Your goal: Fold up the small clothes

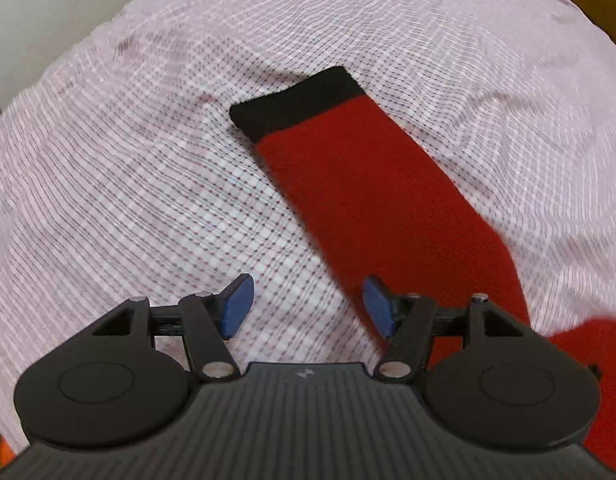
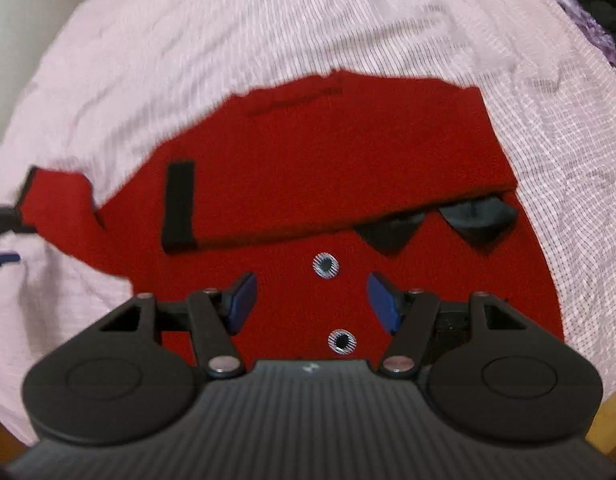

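A small red garment [image 2: 340, 160] with black cuffs, a black collar [image 2: 476, 216] and round buttons [image 2: 325, 265] lies on a pink checked sheet [image 2: 267, 28]. One sleeve is folded across the body, its black cuff [image 2: 179, 208] lying on the red. The other sleeve [image 1: 372, 184] stretches out flat with its black cuff [image 1: 295, 100] at the far end. My left gripper [image 1: 303, 308] is open and empty, hovering by that sleeve's near edge. My right gripper [image 2: 312, 304] is open and empty above the button row. The left gripper [image 2: 3, 236] shows at the right wrist view's left edge.
The pink checked sheet [image 1: 127, 200] covers the whole bed. Dark and purple clothes [image 2: 588, 8] are piled at the far right corner. A pale wall [image 1: 35, 12] lies beyond the sheet's far left edge.
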`<state>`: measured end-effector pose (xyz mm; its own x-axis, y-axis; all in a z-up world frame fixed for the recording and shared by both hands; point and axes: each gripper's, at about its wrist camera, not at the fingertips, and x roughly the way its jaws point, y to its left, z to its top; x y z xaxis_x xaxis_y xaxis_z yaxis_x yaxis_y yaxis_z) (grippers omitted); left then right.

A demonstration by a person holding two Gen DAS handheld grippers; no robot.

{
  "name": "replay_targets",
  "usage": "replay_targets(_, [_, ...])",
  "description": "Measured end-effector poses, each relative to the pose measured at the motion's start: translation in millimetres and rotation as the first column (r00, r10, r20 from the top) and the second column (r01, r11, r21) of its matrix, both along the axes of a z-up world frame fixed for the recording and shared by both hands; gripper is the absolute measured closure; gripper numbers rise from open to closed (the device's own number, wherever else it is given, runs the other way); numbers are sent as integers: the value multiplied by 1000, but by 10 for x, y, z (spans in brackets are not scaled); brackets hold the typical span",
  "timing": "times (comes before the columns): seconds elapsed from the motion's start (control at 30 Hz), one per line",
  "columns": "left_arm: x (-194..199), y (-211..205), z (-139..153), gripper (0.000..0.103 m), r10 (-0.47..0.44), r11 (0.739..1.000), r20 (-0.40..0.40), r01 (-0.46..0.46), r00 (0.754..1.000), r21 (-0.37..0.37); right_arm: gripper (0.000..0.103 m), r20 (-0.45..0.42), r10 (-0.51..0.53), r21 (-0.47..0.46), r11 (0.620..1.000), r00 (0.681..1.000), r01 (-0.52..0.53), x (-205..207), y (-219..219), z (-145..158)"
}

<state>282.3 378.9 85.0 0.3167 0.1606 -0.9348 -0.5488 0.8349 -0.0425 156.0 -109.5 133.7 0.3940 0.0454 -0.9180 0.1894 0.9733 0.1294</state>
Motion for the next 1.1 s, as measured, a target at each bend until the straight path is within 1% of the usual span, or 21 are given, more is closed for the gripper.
replay_targets(0.07, [62,-23,-65,35,15,1000,4,-15,1000,-26,40,-4,-16,0,1000,1000,16,-16,-54,-25])
replay_targets(0.13, [136,-48,-124,35,10,999,3,-10,1000,-38,40,-13,-18,5,1000,1000,18,-27,-73,-47])
replay_targets(0.23, [252,-76,-228,34,2,1000,-10,-2,1000,-20,40,-25,5,-1,1000,1000,-5,-19,-74,-87])
replay_targets(0.3, [307,-89,-298,32,9,1000,-24,-9,1000,-10,40,-28,9,1,1000,1000,-9,-11,-61,-109])
replay_targets(0.37, [334,-105,-344,31,12,1000,-39,-12,999,1,40,-33,13,9,1000,999,-13,-5,-62,-133])
replay_targets(0.47, [332,-119,-312,31,36,999,-48,-36,998,9,40,-47,19,15,1000,999,-18,14,-50,-191])
replay_targets(0.53, [253,-110,-277,31,78,997,-23,-79,997,-21,40,-57,29,20,999,998,-28,28,-38,-225])
replay_targets(0.63, [166,-66,-316,31,119,990,-6,-119,993,-71,40,-67,61,15,998,996,-60,45,3,-264])
replay_targets(0.8, [222,-24,-396,27,152,984,26,-148,988,-99,40,-69,108,-4,994,992,-108,52,26,-286])
replay_targets(0.9, [302,-24,-409,28,151,983,62,-144,987,-115,40,-80,101,1,995,992,-101,61,-1,-310])
replay_targets(0.93, [314,-32,-403,33,146,984,81,-136,986,-120,40,-81,96,3,995,992,-96,58,-10,-316])
replay_targets(0.97, [326,-37,-397,42,136,985,99,-124,986,-122,40,-82,93,5,996,992,-93,56,-20,-320])
replay_targets(1.0, [341,-45,-386,65,117,986,113,-102,987,-130,40,-80,91,6,996,993,-90,56,-22,-318])
replay_targets(1.03, [355,-58,-364,79,96,988,119,-80,988,-133,40,-77,90,7,996,993,-90,54,-24,-316])
replay_targets(1.1, [342,-99,-272,90,56,993,150,-40,987,-111,40,-68,90,8,996,994,-89,48,-41,-308])
